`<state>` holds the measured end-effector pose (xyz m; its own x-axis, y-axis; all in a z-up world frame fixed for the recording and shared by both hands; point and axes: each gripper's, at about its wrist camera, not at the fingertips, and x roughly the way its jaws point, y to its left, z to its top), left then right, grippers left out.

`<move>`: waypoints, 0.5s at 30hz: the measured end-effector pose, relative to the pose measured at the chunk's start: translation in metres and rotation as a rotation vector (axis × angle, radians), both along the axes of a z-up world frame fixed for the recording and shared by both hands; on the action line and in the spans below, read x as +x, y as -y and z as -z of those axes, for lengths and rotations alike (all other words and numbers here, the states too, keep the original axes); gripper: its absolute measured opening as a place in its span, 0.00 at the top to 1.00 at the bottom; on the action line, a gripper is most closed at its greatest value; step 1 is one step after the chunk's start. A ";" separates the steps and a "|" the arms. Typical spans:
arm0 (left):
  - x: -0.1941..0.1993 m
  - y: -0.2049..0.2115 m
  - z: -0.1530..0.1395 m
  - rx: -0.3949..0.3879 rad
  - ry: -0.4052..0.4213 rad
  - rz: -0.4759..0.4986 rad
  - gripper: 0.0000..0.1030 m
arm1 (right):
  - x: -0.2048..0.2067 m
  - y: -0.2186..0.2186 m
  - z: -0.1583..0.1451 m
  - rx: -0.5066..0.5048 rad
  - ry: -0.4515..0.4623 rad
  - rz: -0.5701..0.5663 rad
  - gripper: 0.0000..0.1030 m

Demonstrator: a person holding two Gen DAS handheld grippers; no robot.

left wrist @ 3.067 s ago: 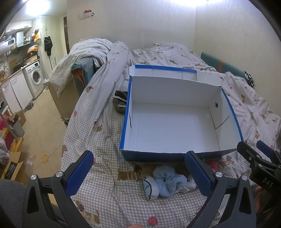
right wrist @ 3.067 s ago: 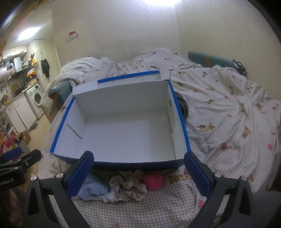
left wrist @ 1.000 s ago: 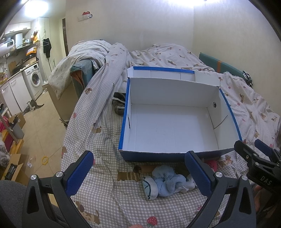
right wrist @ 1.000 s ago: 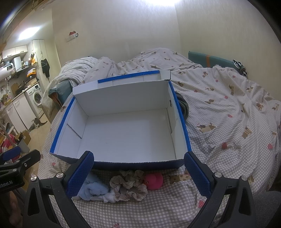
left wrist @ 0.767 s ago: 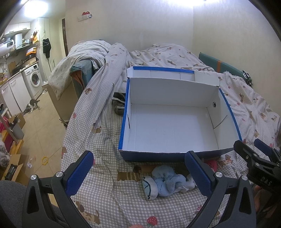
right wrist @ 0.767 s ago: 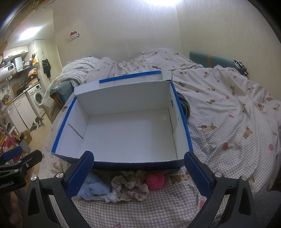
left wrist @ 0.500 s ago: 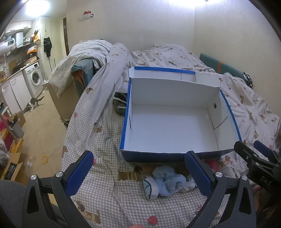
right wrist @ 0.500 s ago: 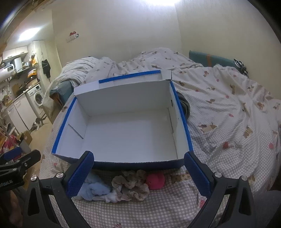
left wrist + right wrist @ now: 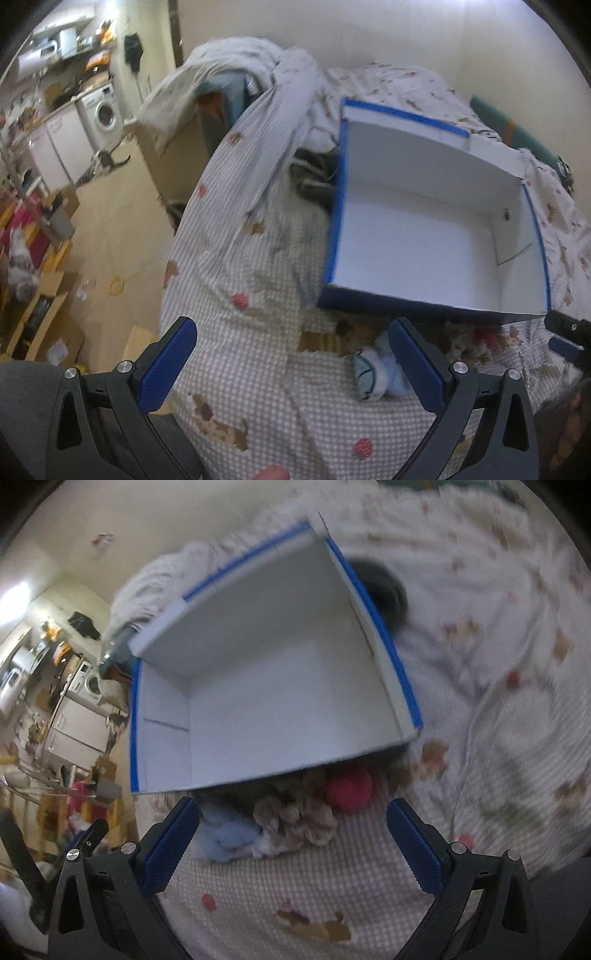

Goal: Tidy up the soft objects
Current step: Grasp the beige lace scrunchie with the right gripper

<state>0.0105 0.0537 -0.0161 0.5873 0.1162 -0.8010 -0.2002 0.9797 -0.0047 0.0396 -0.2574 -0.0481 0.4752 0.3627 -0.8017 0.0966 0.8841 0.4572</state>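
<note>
just in front of the box point(image 9: 280, 686), socks point(image 9: 229, 834), scrunchie point(image 9: 299, 816) and ball point(image 9: 349, 788) bunch together; right gripper point(image 9: 293, 843) and left gripper point(image 9: 291, 363) gape empty. risk: grabbing bedsheet point(image 9: 295, 882) too.

Both views are motion-smeared, worst beyond the right gripper point(image 9: 293, 843). Warm indoor light, ceiling glare far left; fisheye bends the edges into dark corners.

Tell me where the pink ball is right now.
In the right wrist view, the pink ball lies on the bed just in front of the box, near its right corner, with the beige scrunchie beside it on the left.
</note>
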 end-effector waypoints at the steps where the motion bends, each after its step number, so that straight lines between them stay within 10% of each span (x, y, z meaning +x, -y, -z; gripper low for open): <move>1: 0.000 -0.004 0.002 -0.007 -0.010 -0.006 0.00 | 0.004 0.001 0.007 0.013 -0.035 0.001 0.00; 15: 0.001 -0.013 0.013 -0.084 -0.076 0.018 0.00 | 0.028 -0.039 0.115 0.133 -0.360 0.144 0.02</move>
<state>0.0118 0.0672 -0.0288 0.5254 0.0372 -0.8500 -0.1857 0.9800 -0.0719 0.0674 -0.2189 -0.1627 0.2265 0.4243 -0.8767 0.3895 0.7856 0.4808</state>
